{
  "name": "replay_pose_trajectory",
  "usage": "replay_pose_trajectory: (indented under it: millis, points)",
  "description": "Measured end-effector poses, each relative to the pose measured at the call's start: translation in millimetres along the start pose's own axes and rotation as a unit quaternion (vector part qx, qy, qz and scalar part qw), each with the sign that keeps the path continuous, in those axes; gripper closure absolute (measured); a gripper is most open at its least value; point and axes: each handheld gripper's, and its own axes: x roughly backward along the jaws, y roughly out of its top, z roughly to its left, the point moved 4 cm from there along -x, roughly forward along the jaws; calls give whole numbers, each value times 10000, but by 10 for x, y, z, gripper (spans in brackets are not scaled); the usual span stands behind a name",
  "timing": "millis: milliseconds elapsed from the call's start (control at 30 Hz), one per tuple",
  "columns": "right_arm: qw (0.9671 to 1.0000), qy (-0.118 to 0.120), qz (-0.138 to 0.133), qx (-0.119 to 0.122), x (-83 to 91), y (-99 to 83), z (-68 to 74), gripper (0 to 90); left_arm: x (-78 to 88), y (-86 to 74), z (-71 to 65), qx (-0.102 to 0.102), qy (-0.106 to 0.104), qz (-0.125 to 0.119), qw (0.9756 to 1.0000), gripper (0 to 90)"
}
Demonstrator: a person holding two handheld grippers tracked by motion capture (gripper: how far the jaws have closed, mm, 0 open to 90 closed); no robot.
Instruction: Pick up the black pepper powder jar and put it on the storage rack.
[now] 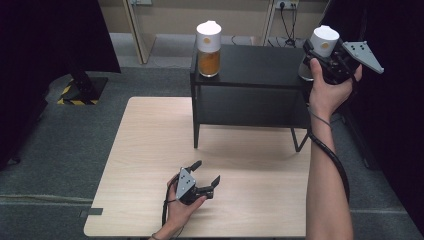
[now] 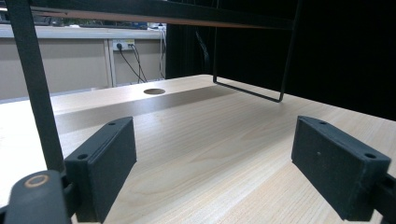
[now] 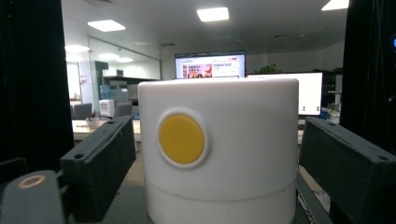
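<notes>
A jar with a white lid and a yellow dot [image 3: 219, 140] stands at the right end of the black shelf top [image 1: 250, 65], seen there in the high view as jar [image 1: 325, 41]. My right gripper [image 1: 318, 54] reaches it from the right, and its jaws stand on either side of the lid; right gripper [image 3: 217, 177] is open, with slim gaps at both pads. A second white-lidded jar with orange contents [image 1: 209, 47] stands at the shelf's left end. My left gripper [image 1: 207, 171] rests low over the wooden table [image 1: 150, 150], open and holding nothing, left gripper [image 2: 215, 172].
The black shelf stands on thin legs [image 2: 35, 84] at the table's far side, with a gap beneath it. A round hole [image 2: 154, 91] is cut in the tabletop. Grey carpet surrounds the table, and dark curtains hang at both sides.
</notes>
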Motion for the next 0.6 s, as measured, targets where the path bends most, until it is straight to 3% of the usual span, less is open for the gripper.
replay_pose_trajectory:
  millis: [600]
  points:
    - [9999,77,5,-150,276,38,-27,62,-2,2,-4,-12,2,5,10000,135]
